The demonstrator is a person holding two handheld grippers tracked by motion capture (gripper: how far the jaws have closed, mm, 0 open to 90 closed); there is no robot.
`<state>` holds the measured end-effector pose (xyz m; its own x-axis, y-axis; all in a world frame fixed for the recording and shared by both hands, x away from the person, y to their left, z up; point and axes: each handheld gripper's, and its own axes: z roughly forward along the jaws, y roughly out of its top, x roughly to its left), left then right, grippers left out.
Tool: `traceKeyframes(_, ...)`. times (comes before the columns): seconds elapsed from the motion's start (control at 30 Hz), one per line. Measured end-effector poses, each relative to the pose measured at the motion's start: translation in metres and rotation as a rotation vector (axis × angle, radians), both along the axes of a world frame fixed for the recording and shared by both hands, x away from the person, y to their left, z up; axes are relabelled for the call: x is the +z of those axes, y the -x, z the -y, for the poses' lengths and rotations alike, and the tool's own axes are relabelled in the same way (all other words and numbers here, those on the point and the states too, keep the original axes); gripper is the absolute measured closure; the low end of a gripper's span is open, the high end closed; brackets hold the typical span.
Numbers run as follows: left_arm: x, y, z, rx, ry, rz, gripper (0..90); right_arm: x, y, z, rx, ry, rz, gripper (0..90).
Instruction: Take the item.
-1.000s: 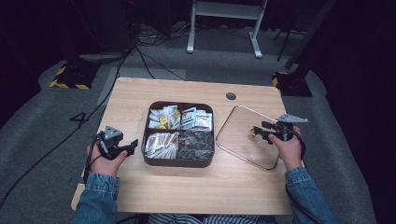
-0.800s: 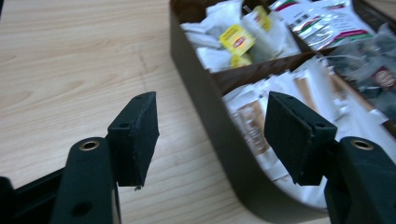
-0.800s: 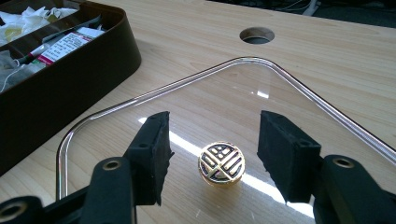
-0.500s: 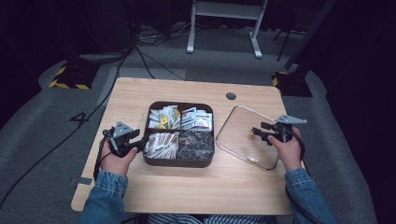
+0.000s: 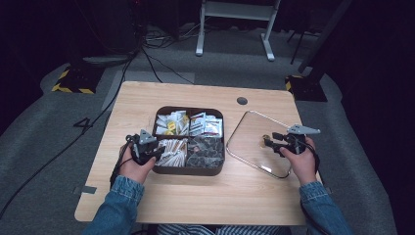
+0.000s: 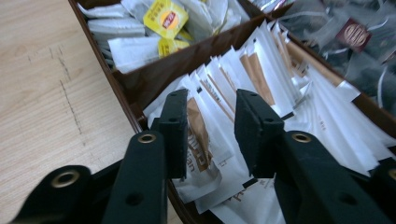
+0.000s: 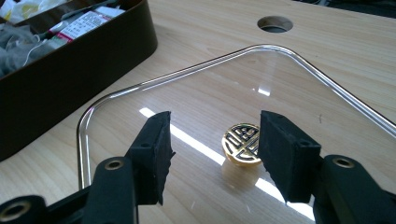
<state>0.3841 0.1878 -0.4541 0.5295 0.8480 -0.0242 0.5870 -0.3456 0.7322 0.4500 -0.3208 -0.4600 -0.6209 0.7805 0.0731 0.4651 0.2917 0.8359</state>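
Observation:
A brown four-part box [image 5: 188, 170] stands mid-table. My left gripper [image 5: 159, 152] reaches over its left wall into the near-left compartment of white paper sachets [image 5: 173, 147]. In the left gripper view the gripper [image 6: 211, 121] hovers over the sachets [image 6: 261, 79]. Its jaws have just been closing, and a brown-printed sachet [image 6: 198, 133] lies in the gap, not visibly pinched. The glass lid [image 5: 249, 132] lies flat to the right of the box. My right gripper [image 7: 215, 140] stands open low over the lid [image 7: 196, 93], its jaws either side of the gold knob [image 7: 243, 144], not touching it.
Other compartments hold yellow-tagged tea bags [image 6: 166, 16], white packets [image 5: 205, 125] and dark tea bags [image 5: 205, 149]. A round cable hole [image 5: 242, 101] sits in the tabletop behind the lid. Cables and a metal stand [image 5: 235, 10] are on the floor beyond the table.
My left hand moved right from the bare table to the box, and its jaws narrowed over the sachets. The right hand stayed over the lid.

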Motion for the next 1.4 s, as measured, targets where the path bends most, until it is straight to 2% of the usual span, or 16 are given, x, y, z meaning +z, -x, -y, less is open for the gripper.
traceKeyframes(0.13,-0.004,0.001,0.002,0.010,-0.036,-0.019,68.9,0.002,0.001,-0.002,0.013,0.007,0.009,46.3)
traceKeyframes(0.23,-0.005,0.002,0.001,0.001,-0.045,-0.034,68.7,0.002,0.001,-0.005,0.024,0.010,0.007,46.3)
traceKeyframes(0.3,-0.006,0.004,0.001,0.005,-0.033,-0.034,69.4,0.001,0.000,-0.008,0.034,0.011,0.005,46.4)
traceKeyframes(0.4,-0.008,0.004,0.001,0.002,-0.055,-0.043,72.9,0.000,-0.002,-0.014,0.051,0.012,0.005,46.6)
traceKeyframes(0.43,-0.009,0.004,0.002,0.005,-0.070,-0.029,74.5,0.001,-0.003,-0.015,0.058,0.013,0.006,46.6)
traceKeyframes(0.53,-0.008,0.005,0.002,0.011,-0.100,-0.025,79.4,0.002,-0.004,-0.020,0.070,0.016,0.007,46.8)
traceKeyframes(0.67,-0.008,0.004,0.000,0.008,-0.095,-0.027,84.9,0.002,-0.003,-0.023,0.082,0.018,0.009,46.9)
traceKeyframes(0.83,-0.009,0.003,-0.006,0.007,-0.039,-0.039,87.4,0.003,-0.003,-0.021,0.076,0.011,0.012,47.3)
traceKeyframes(1.0,-0.004,0.005,-0.011,0.009,0.005,0.000,87.6,0.002,-0.005,-0.020,0.073,0.006,0.007,47.3)
traceKeyframes(1.1,0.001,0.008,-0.016,0.000,0.070,0.019,87.6,0.001,-0.006,-0.021,0.075,-0.001,-0.002,47.1)
traceKeyframes(1.27,0.009,0.014,-0.023,-0.027,0.203,0.044,88.1,-0.001,-0.007,-0.023,0.082,-0.003,-0.008,47.1)
traceKeyframes(1.37,0.012,0.017,-0.024,-0.038,0.256,0.048,88.1,-0.001,-0.007,-0.024,0.083,-0.007,-0.010,47.0)
traceKeyframes(1.4,0.013,0.017,-0.025,-0.043,0.263,0.052,88.1,-0.001,-0.007,-0.024,0.082,-0.008,-0.012,47.0)
